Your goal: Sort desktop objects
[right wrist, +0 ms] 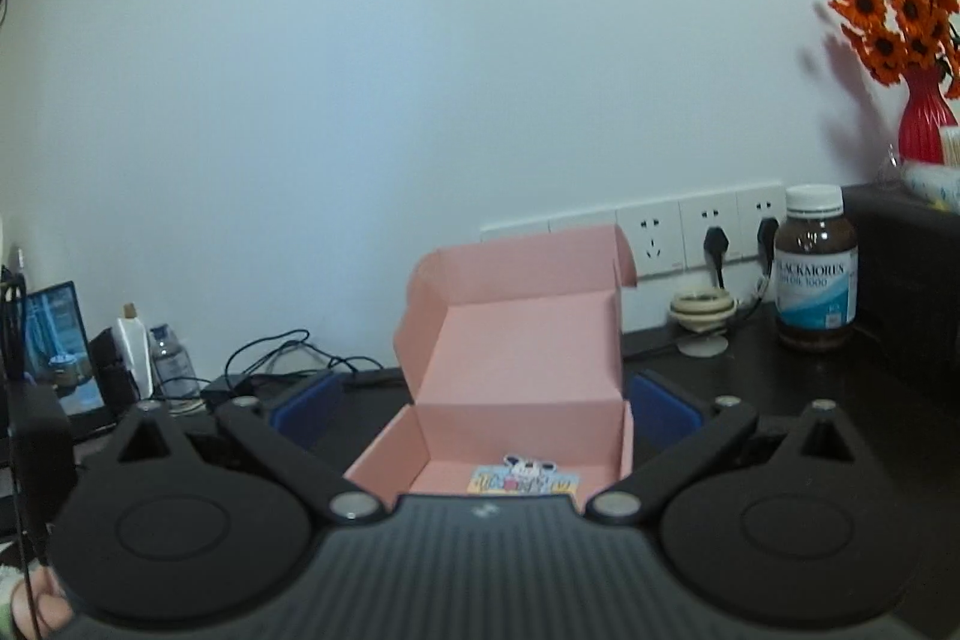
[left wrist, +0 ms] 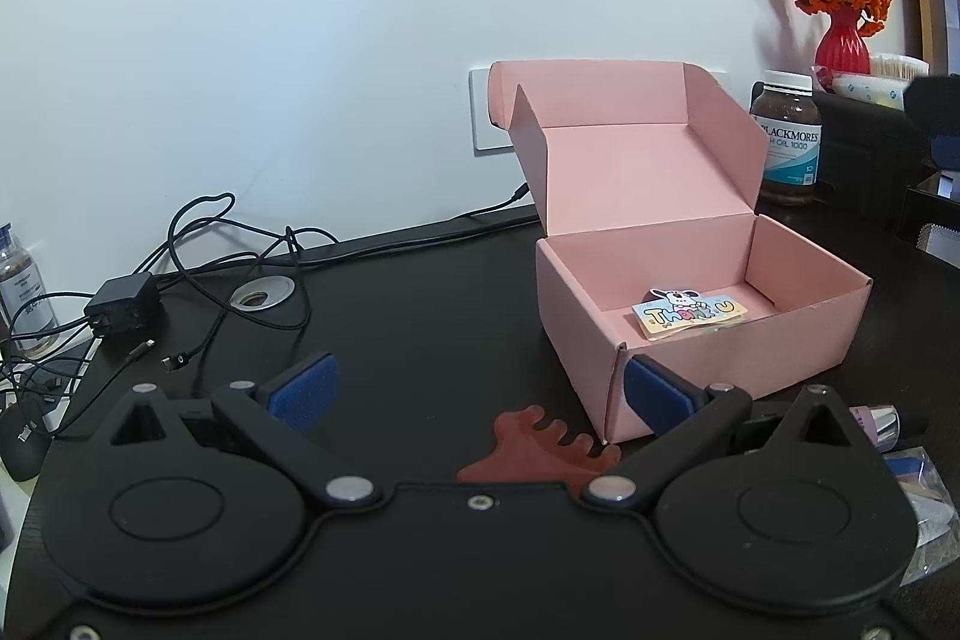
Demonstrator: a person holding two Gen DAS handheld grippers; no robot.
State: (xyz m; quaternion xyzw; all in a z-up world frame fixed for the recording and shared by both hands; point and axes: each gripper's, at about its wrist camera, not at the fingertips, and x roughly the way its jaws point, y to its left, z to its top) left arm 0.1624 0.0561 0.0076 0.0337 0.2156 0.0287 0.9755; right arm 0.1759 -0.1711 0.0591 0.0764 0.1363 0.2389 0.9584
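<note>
Left wrist view: left gripper [left wrist: 477, 388] spread wide, holding nothing, low over the dark desk [left wrist: 390, 316]. A reddish comb-like piece [left wrist: 540, 445] lies flat between its fingers, just beside the front corner of the open pink box [left wrist: 690, 358]. Thank-you card [left wrist: 690, 319] already inside.

Right wrist view: right gripper [right wrist: 483, 406] released, empty, hovering over the box [right wrist: 516, 400], lid up.

Judgement: pick-up stage; next, close on the thin piece, lift, drop into the box.
</note>
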